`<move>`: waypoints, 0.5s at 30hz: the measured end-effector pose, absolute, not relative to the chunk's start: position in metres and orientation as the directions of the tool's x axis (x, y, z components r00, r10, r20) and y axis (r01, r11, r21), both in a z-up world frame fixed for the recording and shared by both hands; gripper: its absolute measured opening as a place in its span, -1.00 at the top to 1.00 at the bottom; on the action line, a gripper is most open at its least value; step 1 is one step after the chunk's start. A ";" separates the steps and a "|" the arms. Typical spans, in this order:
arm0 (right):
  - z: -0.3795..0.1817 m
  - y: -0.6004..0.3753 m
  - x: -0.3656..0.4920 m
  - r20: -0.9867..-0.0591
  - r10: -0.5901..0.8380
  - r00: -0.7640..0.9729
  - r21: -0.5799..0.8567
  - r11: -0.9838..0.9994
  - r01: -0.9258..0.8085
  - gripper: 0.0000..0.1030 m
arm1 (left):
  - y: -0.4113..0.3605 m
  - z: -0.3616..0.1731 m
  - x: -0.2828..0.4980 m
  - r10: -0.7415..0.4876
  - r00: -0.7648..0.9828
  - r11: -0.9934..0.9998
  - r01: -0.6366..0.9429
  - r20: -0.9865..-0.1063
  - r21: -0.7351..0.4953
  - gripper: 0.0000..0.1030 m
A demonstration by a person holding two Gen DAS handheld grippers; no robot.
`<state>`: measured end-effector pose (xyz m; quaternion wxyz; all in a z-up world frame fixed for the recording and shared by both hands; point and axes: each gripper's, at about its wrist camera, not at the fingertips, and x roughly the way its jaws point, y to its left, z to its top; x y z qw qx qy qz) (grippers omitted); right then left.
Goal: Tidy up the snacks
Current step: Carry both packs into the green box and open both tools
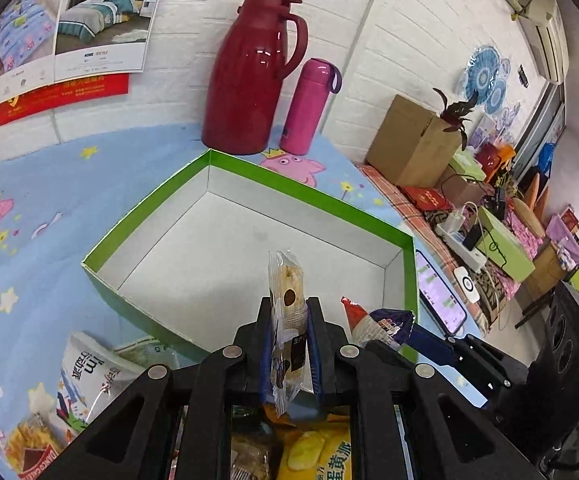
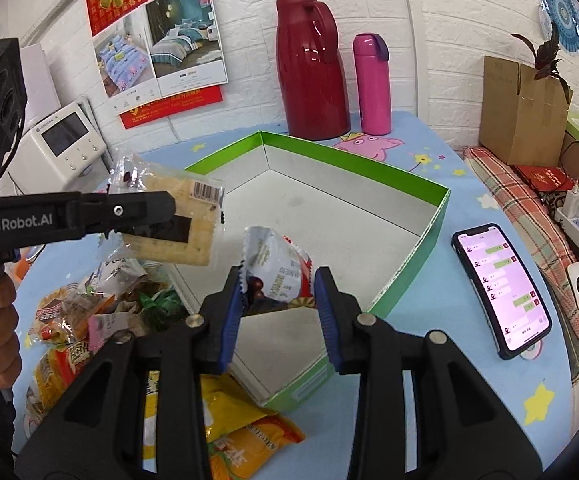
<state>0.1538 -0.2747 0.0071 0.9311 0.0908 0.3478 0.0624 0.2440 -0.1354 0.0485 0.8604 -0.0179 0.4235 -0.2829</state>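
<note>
Box (image 2: 429,216) seen bare inside; nothing packed yet. Cracker pack (image 1: 287,320) clamped in left gripper (image 1: 289,344) above near edge. Pouch (image 2: 275,268) pinched in right gripper (image 2: 279,304) over box. Pile (image 2: 85,312) left beside box.

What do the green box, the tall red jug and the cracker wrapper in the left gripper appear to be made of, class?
Green box: likely cardboard, matte, with thin folded walls.
Red jug: glossy plastic or coated metal; bright highlights, unclear which.
Cracker wrapper: thin clear plastic film; contents show through, edges crinkle, pinched in the left gripper.
</note>
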 end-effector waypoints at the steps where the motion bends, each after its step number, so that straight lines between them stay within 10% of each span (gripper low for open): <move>1: 0.004 -0.274 0.156 -0.638 0.173 0.750 0.204 0.978 -0.052 0.23 | -0.136 0.046 0.246 -0.500 0.482 0.839 0.474 -0.720 -0.266 0.72; 4: -0.002 -0.271 0.160 -0.638 0.154 0.755 0.164 0.985 -0.063 -0.01 | -0.135 0.039 0.248 -0.492 0.495 0.846 0.466 -0.716 -0.259 0.45; 6: -0.002 -0.268 0.158 -0.625 0.148 0.766 0.134 0.988 -0.082 -0.31 | -0.131 0.035 0.249 -0.493 0.498 0.850 0.450 -0.713 -0.273 -0.82; 7: 0.000 -0.266 0.157 -0.619 0.142 0.773 0.119 0.989 -0.086 -0.43 | -0.128 0.034 0.248 -0.483 0.521 0.861 0.427 -0.704 -0.275 -0.95; 15: 0.026 -0.268 0.133 -0.577 0.130 0.806 0.136 0.989 -0.061 -0.72 | -0.102 0.054 0.226 -0.432 0.617 0.896 0.379 -0.658 -0.232 -0.97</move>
